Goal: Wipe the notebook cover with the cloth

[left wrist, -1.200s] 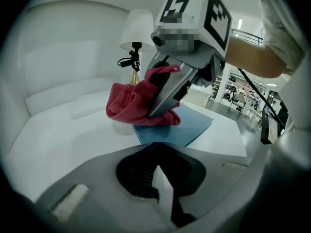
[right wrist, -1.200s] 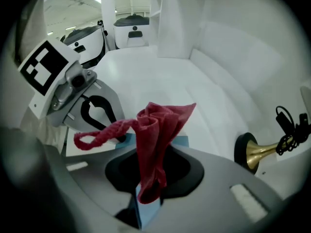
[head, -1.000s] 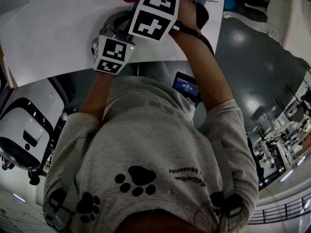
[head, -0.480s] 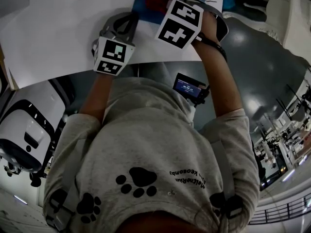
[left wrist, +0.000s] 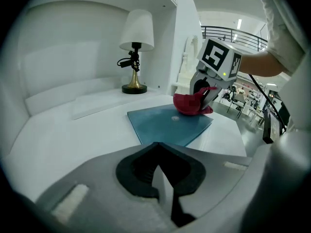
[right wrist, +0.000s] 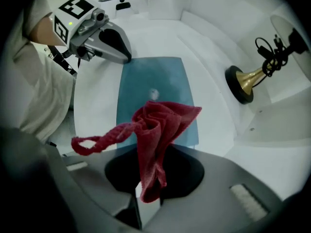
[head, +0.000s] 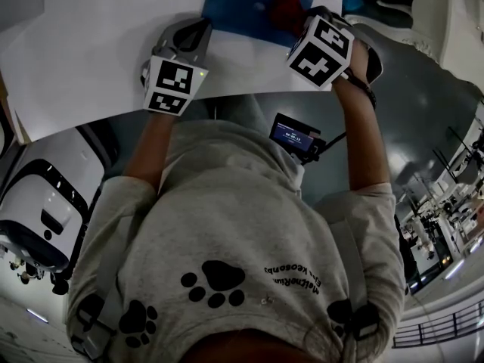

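I am gripping the red cloth (right wrist: 155, 130) in my right gripper (left wrist: 208, 92), its jaws clamped on the bunched fabric, with the cloth resting on the right side of the blue notebook (right wrist: 150, 81). The notebook is lying flat on the white table (right wrist: 99, 98). My left gripper (left wrist: 163, 183), jaws pressed together and empty, is sitting just beside the notebook's corner, opposite a brass-based lamp (left wrist: 136, 52).
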Action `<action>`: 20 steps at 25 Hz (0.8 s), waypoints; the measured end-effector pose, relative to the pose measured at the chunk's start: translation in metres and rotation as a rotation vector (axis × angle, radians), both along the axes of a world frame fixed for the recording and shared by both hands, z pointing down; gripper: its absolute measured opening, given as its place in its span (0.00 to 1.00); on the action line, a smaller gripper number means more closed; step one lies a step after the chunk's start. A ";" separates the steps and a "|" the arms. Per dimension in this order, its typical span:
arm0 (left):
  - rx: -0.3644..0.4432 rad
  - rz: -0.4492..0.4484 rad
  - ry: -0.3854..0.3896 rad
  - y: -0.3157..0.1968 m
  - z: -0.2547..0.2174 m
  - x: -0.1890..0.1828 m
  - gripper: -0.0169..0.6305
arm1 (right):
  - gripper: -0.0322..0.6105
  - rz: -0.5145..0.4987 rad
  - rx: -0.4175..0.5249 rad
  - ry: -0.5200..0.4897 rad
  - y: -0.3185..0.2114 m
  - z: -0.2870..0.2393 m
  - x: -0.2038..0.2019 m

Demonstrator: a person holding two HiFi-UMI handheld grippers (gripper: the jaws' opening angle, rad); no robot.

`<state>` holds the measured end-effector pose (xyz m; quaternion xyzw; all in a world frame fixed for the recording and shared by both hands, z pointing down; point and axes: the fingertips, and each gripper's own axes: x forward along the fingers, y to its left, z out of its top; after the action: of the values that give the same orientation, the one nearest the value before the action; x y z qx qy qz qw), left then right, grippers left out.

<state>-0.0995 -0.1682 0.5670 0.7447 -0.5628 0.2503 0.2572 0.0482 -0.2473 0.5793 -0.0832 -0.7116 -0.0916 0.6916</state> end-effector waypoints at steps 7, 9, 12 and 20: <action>-0.004 -0.001 0.002 -0.002 0.005 0.001 0.03 | 0.15 0.101 0.003 0.114 -0.012 0.017 0.067; -0.004 -0.003 0.001 -0.002 0.006 0.001 0.03 | 0.15 0.119 0.010 0.143 -0.016 0.018 0.081; -0.007 -0.006 0.005 -0.002 0.007 0.000 0.03 | 0.16 0.132 0.023 0.183 -0.019 0.019 0.097; -0.037 -0.030 0.017 0.009 0.005 -0.004 0.03 | 0.16 0.116 0.056 -0.109 -0.003 -0.044 0.011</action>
<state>-0.1031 -0.1595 0.5724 0.7334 -0.5670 0.2501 0.2793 0.0590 -0.2501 0.5352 -0.0174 -0.7489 -0.0757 0.6581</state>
